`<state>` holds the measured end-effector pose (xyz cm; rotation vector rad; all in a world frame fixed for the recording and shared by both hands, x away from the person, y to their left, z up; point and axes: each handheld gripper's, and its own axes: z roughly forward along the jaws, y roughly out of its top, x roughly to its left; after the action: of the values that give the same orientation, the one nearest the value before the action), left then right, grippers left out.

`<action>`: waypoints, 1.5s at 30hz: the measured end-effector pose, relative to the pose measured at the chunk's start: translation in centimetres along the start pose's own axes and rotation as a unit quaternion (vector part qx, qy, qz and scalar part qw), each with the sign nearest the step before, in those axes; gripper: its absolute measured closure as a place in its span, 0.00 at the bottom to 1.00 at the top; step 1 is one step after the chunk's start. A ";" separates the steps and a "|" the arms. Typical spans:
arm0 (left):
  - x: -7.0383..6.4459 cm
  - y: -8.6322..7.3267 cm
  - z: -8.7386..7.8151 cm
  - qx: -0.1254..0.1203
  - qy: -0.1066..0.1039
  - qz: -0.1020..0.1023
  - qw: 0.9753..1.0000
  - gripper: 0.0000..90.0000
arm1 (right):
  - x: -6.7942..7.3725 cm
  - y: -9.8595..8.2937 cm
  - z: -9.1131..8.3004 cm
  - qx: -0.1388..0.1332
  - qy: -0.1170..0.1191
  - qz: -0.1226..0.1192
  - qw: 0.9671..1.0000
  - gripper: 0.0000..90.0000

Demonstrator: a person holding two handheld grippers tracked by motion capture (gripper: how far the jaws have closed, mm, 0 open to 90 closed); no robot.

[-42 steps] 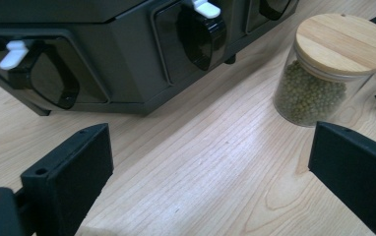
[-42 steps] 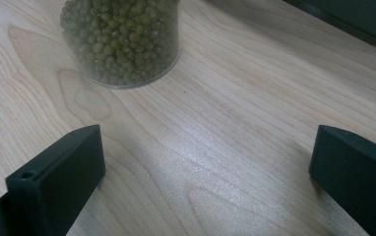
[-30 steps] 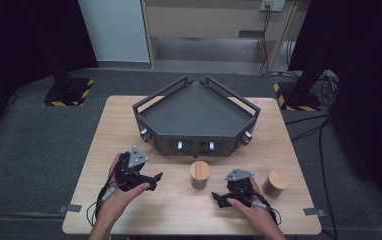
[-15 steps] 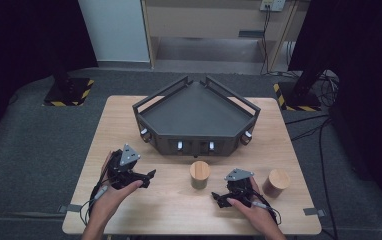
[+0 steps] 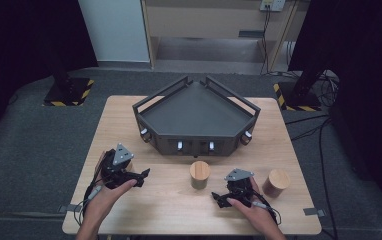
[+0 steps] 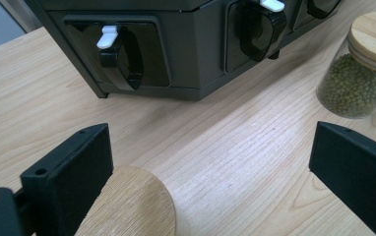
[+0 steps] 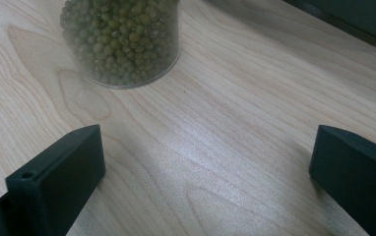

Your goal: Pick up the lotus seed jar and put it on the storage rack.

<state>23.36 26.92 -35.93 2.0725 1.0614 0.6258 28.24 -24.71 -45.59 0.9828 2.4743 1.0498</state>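
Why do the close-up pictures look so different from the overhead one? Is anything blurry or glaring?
High view: dim, dark surroundings, table evenly lit, soft overall. Left gripper view: sharp wood grain, a pale sheen on the table, the wooden lid at the bottom edge slightly soft. Right gripper view: bright glare patch mid-table, the jar of green beans a little blurred.

Wide-apart fingers [image 6: 68,169] above wooden lid [image 6: 127,206], perhaps a jar's.

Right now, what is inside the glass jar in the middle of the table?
The jar holds small green beans, filling it nearly to its wooden lid. Anything buried beneath the beans at the wall is hidden.
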 end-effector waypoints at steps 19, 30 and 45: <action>1.1 -0.9 -0.7 0.000 0.016 -0.009 1.000 0.02 | 0.0 0.0 0.0 0.000 -0.001 0.000 1.000 0.01; 1.7 -1.7 -0.9 0.005 0.026 -0.018 0.999 0.02 | 0.0 0.0 0.0 0.000 -0.001 0.001 1.000 0.01; 2.1 -2.9 -0.3 0.012 0.034 -0.028 0.999 0.01 | 0.1 0.0 0.0 -0.001 -0.001 0.001 1.000 0.01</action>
<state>22.85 29.97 -37.76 2.0471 1.1678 0.6622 28.18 -24.69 -45.61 0.9857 2.4710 1.0497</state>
